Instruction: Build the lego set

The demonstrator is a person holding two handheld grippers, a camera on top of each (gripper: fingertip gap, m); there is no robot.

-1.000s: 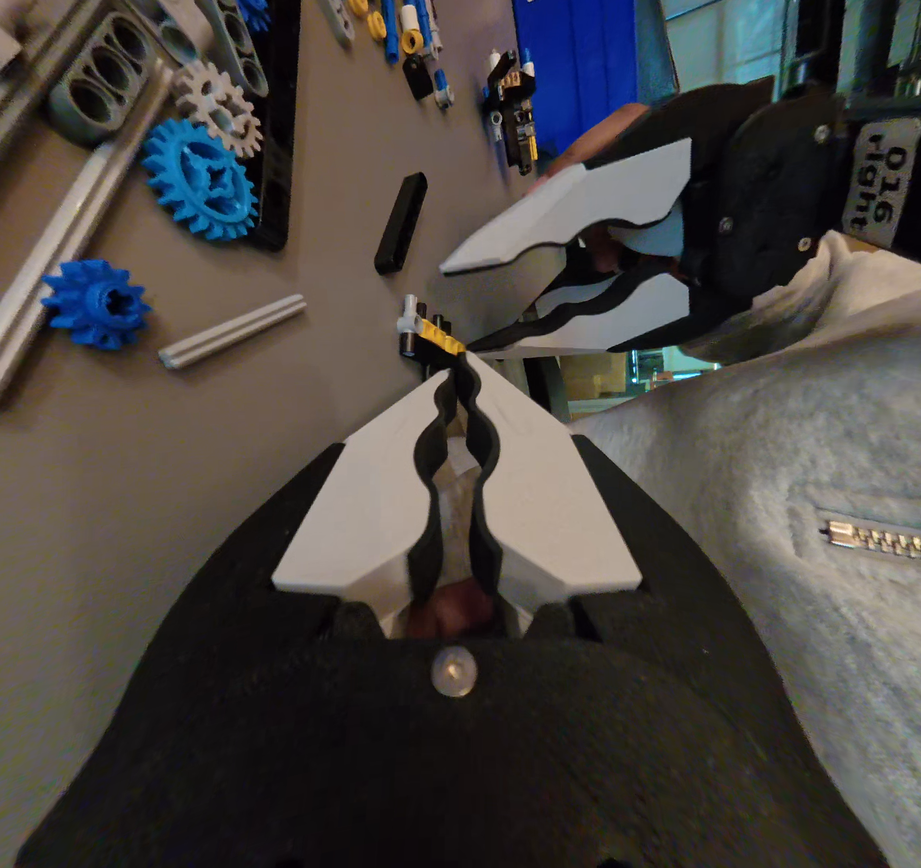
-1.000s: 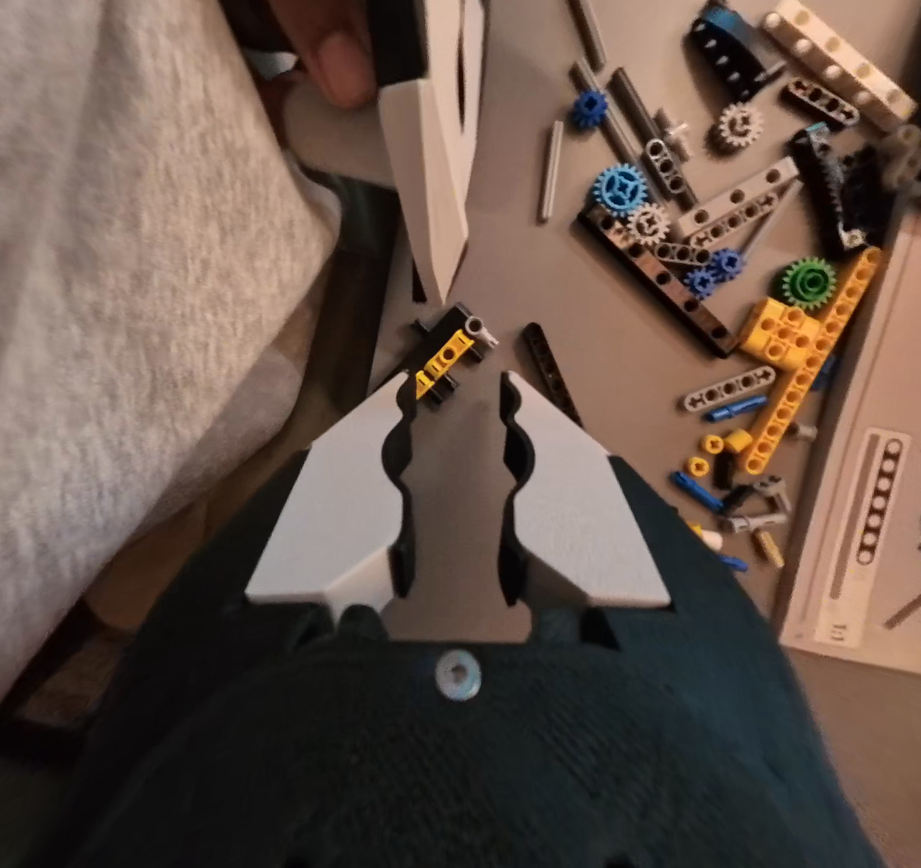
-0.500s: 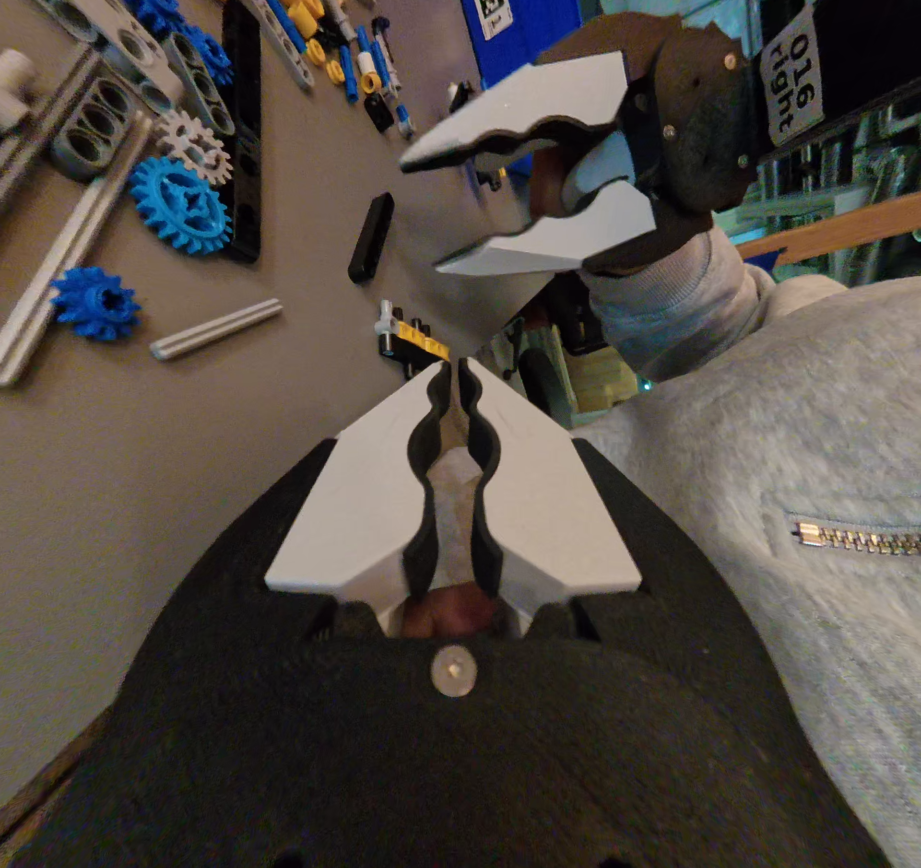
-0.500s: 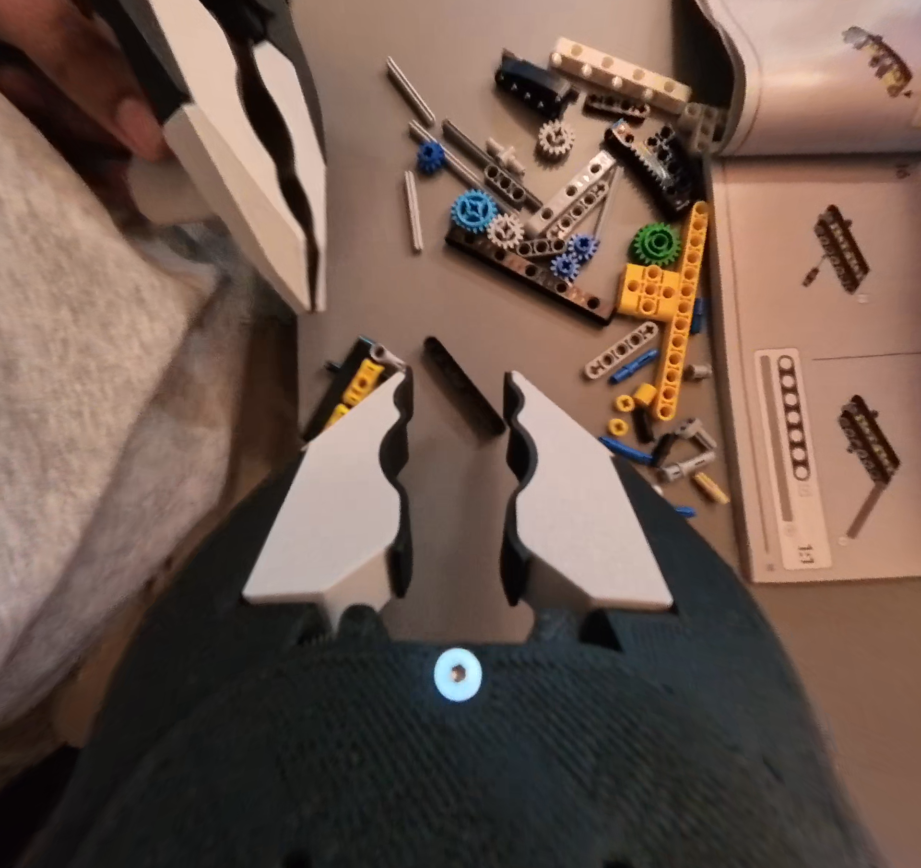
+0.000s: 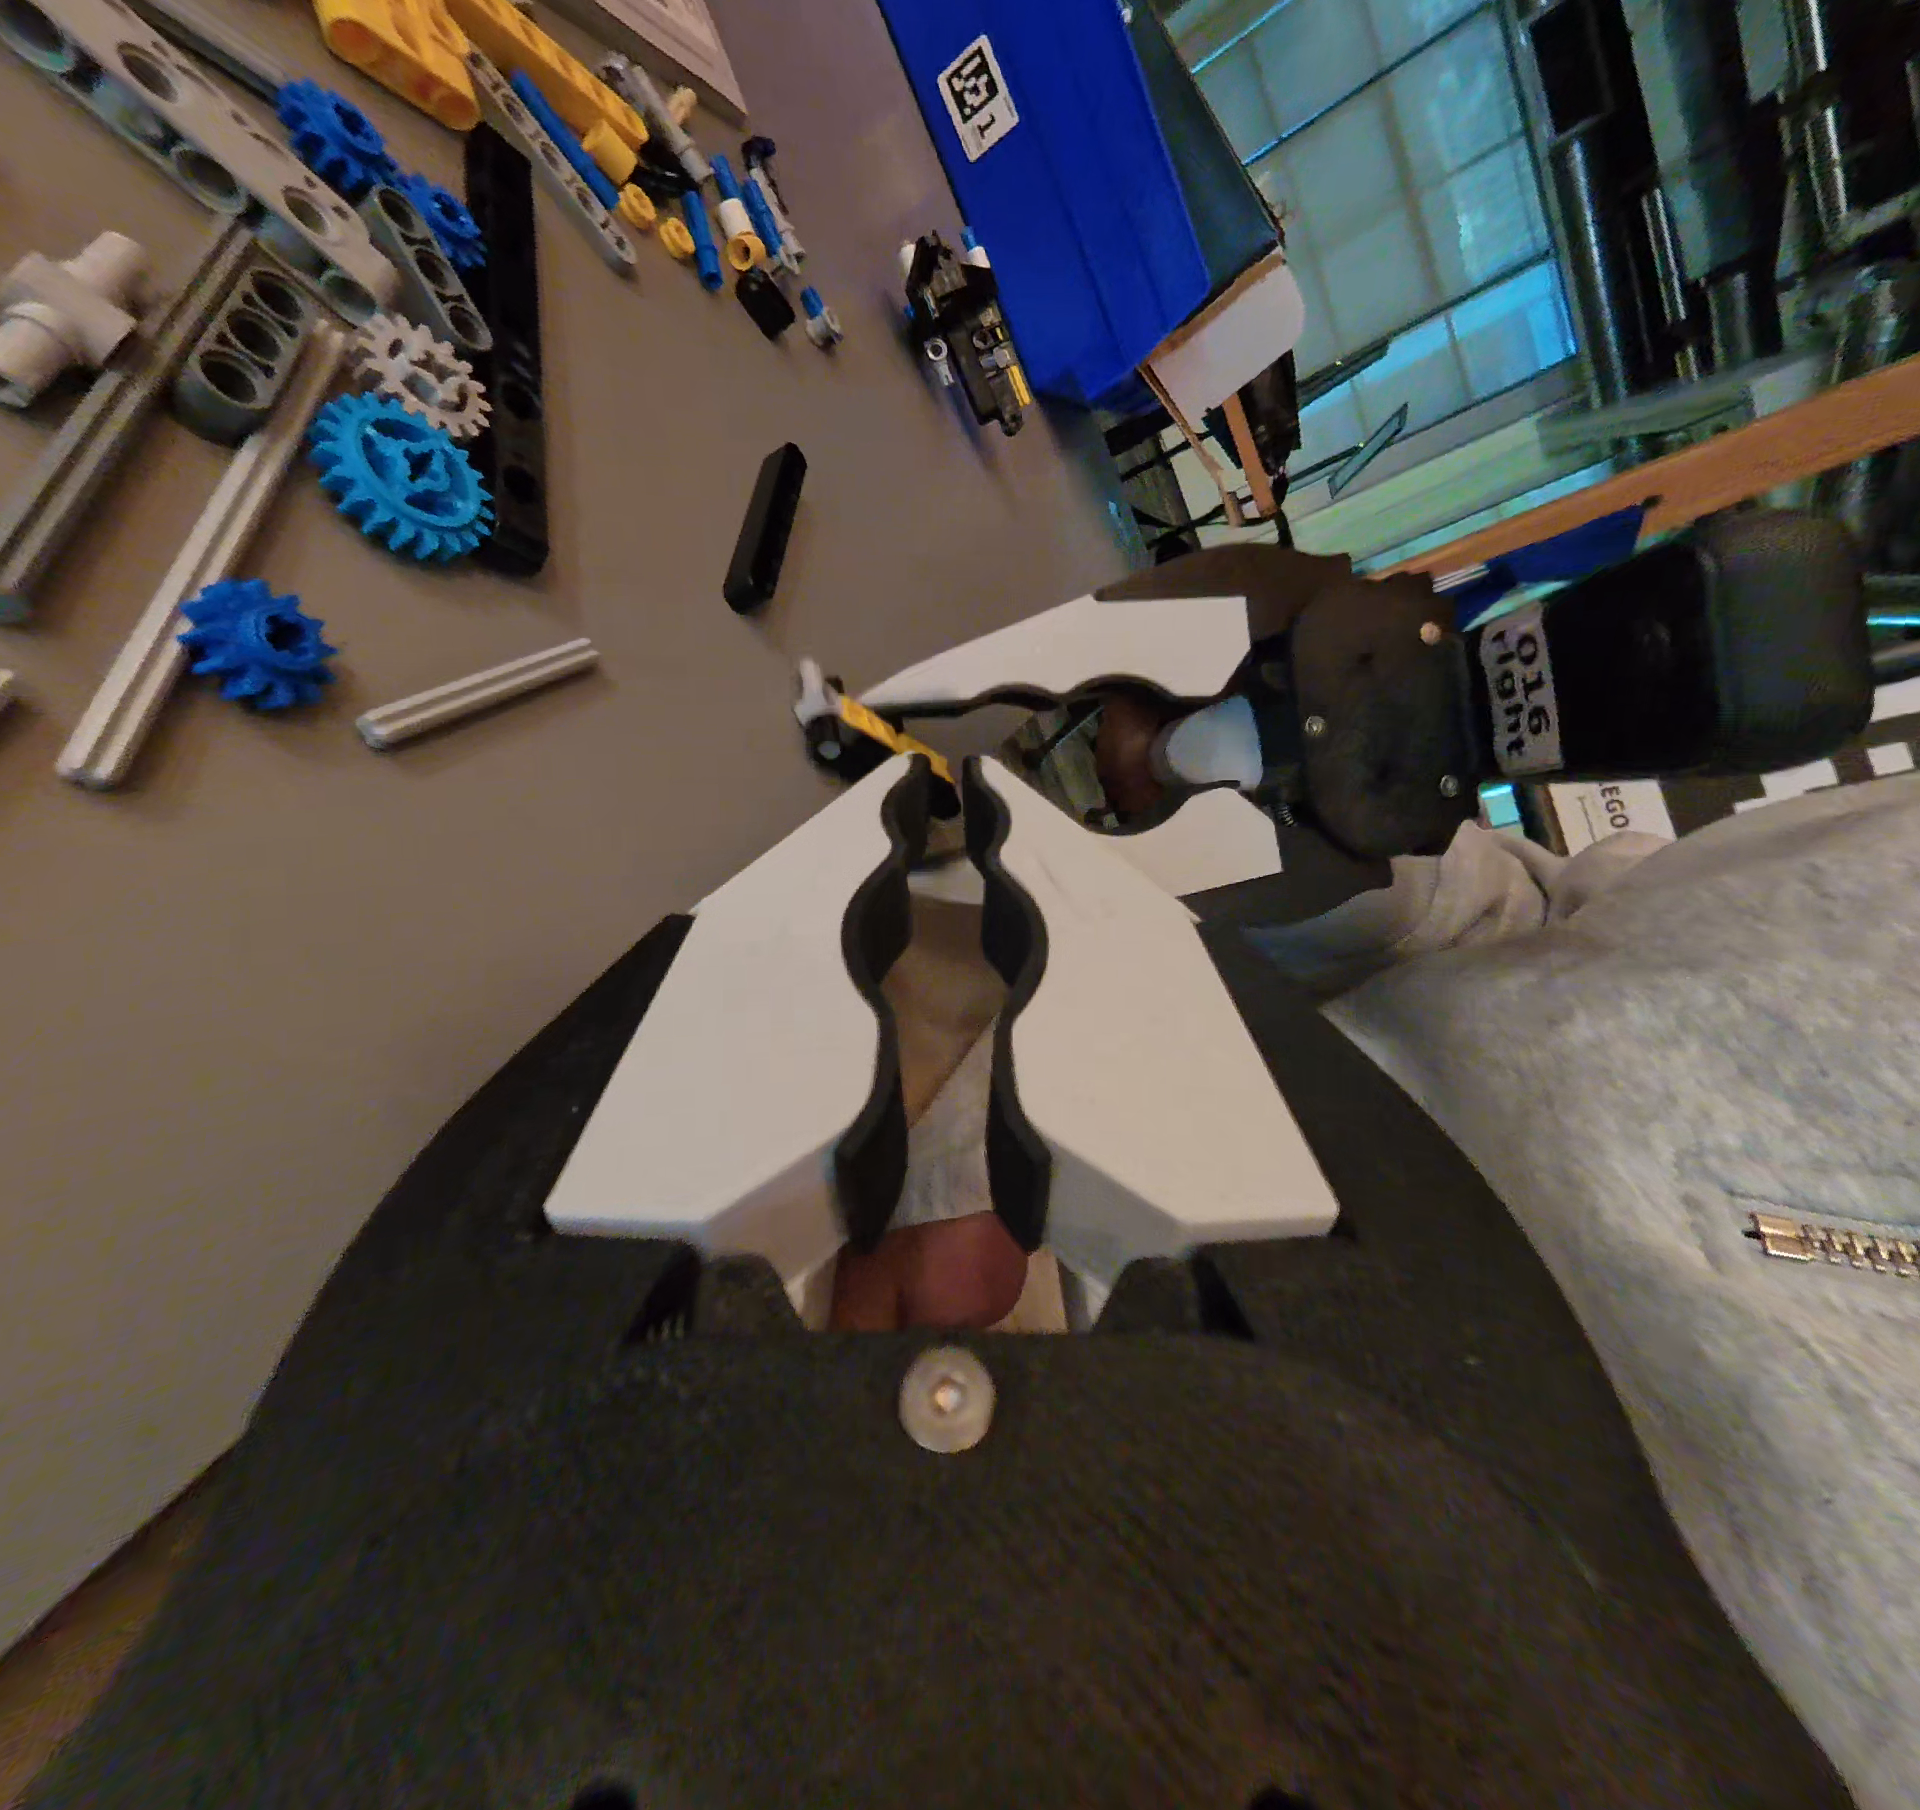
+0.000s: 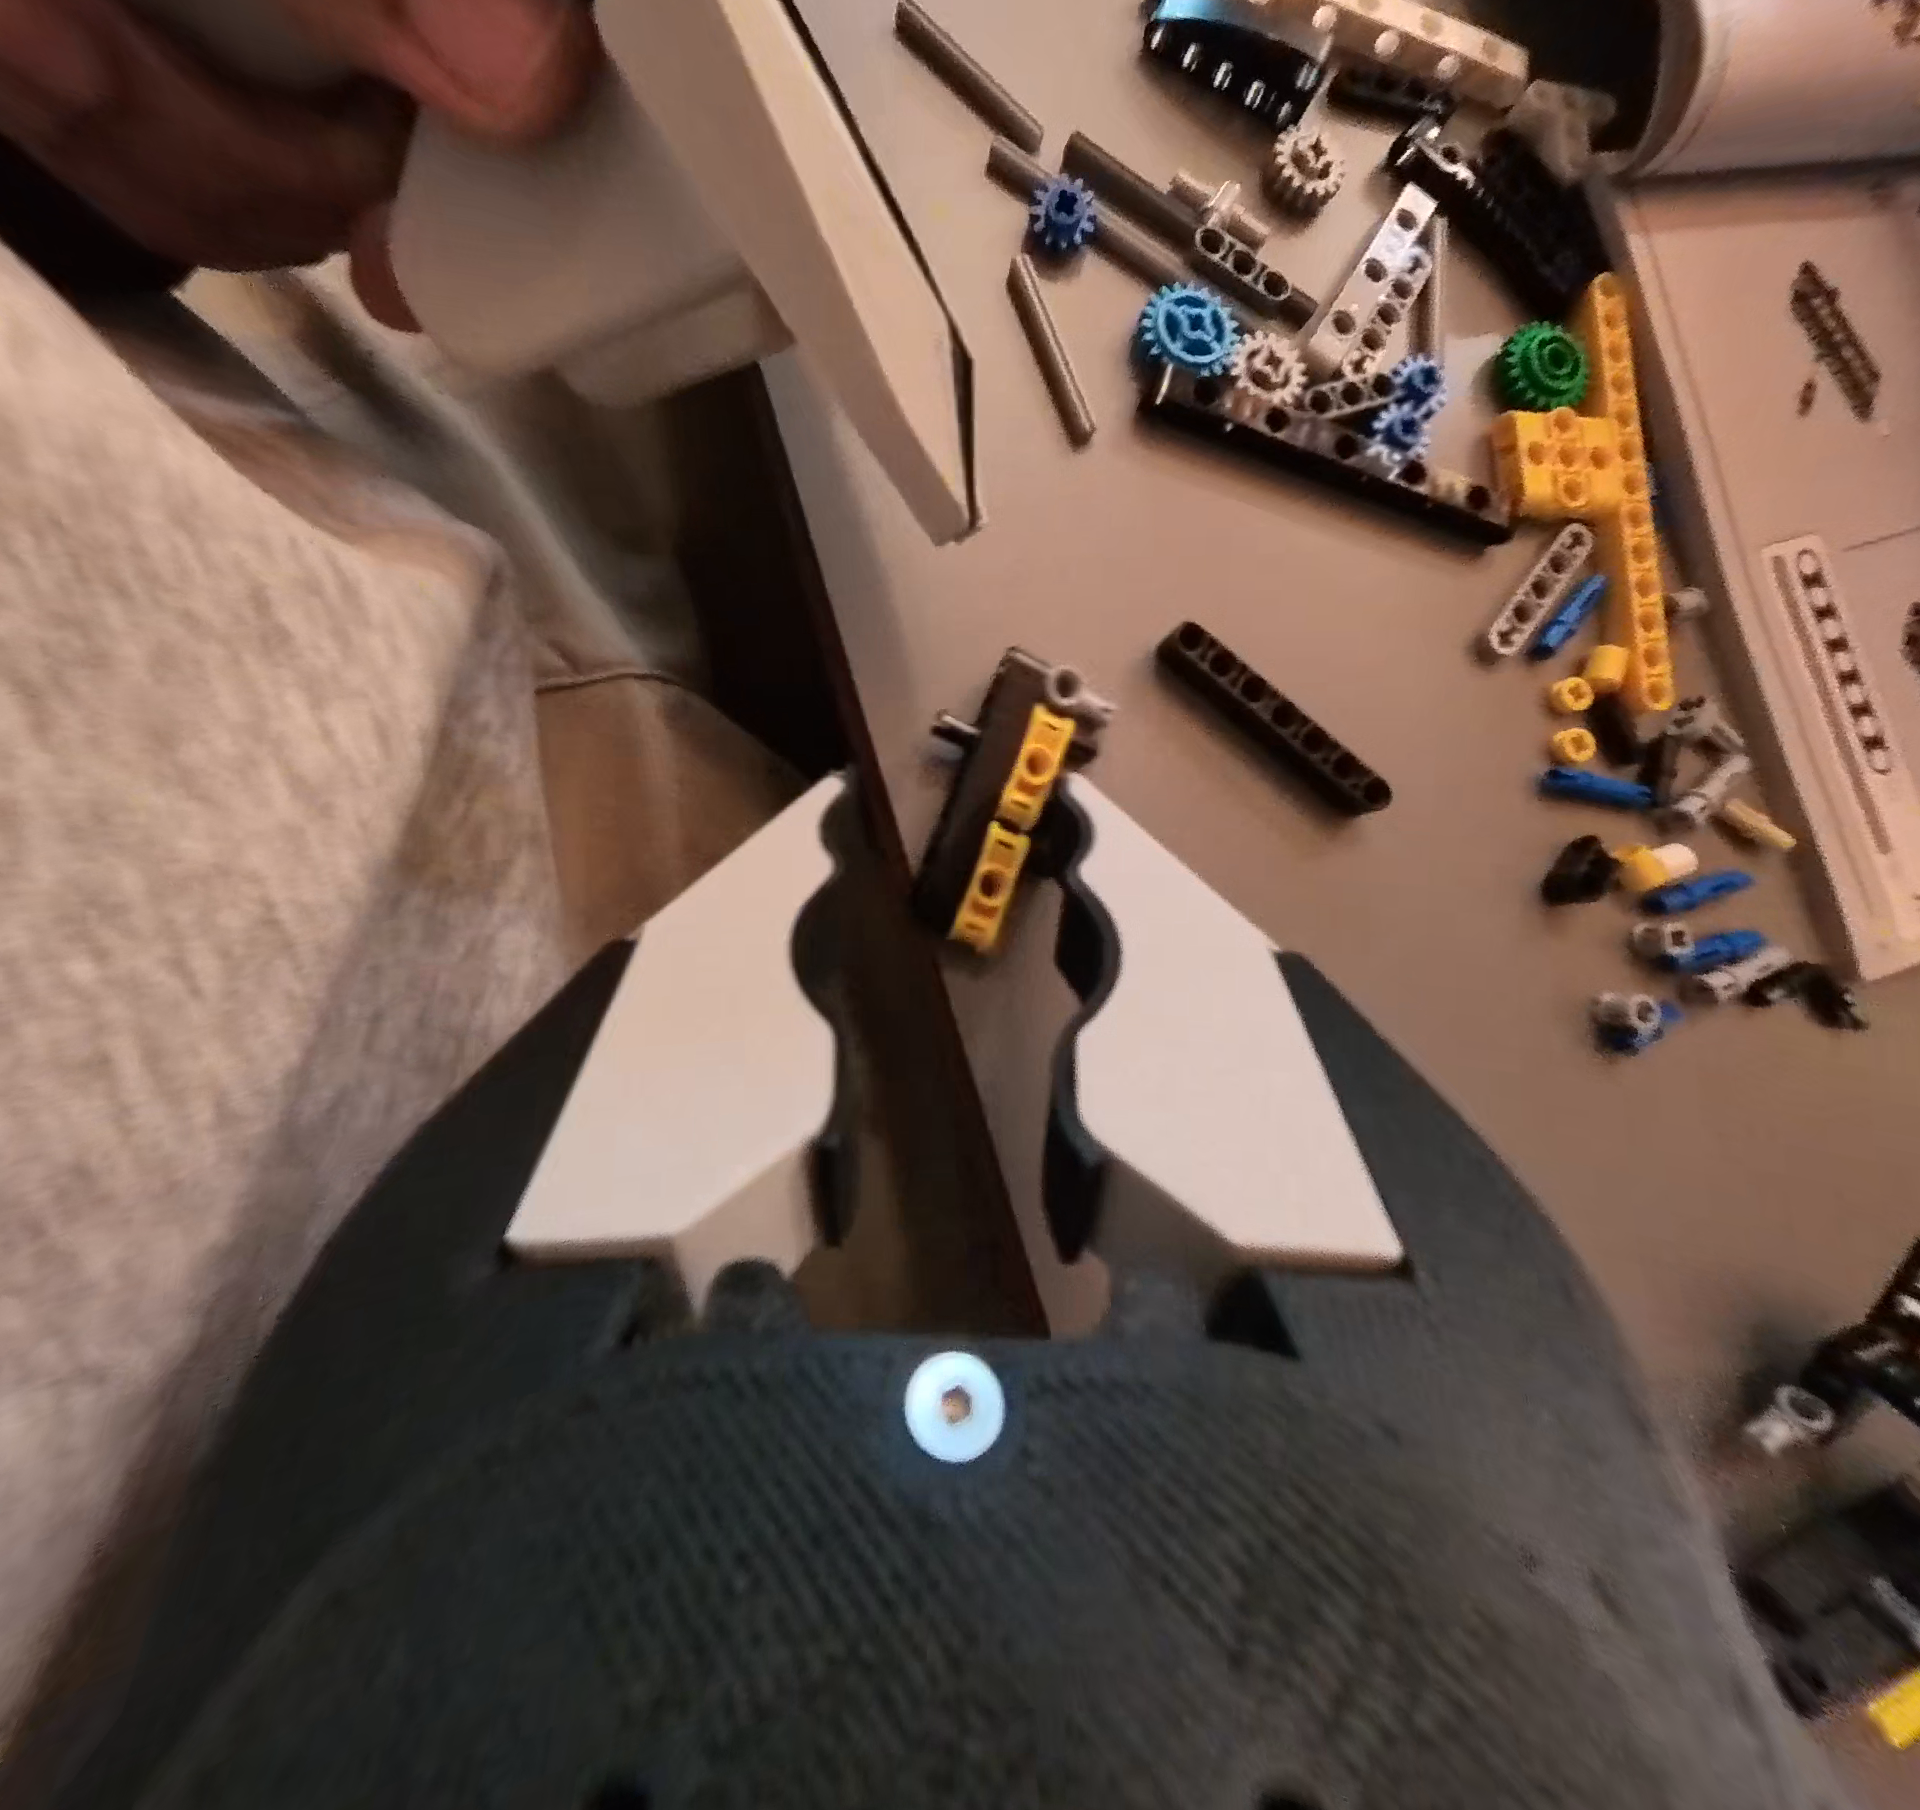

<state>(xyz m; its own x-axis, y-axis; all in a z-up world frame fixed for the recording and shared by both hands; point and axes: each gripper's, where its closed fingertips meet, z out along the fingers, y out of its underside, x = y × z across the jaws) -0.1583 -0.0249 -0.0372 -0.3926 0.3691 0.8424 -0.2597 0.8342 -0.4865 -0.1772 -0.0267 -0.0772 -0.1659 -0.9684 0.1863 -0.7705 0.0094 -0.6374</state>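
My left gripper [image 5: 937, 773] pinches the yellow-and-black piece [image 6: 1003, 810] at its fingertips; my right gripper [image 6: 951, 810] gapes around it. Closing off-centre could twist it loose over the counter [image 5: 312, 981] edge.

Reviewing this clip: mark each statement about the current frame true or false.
1. The right gripper is open, its fingers on either side of the yellow-and-black assembly. True.
2. The left gripper is clamped on that assembly. False: in the right wrist view its tips sit apart from the assembly, with nothing between them.
3. A green gear lies beside the yellow beams. True.
4. The loose black beam is stacked on the assembly. False: it lies alone on the table, separate from the assembly.
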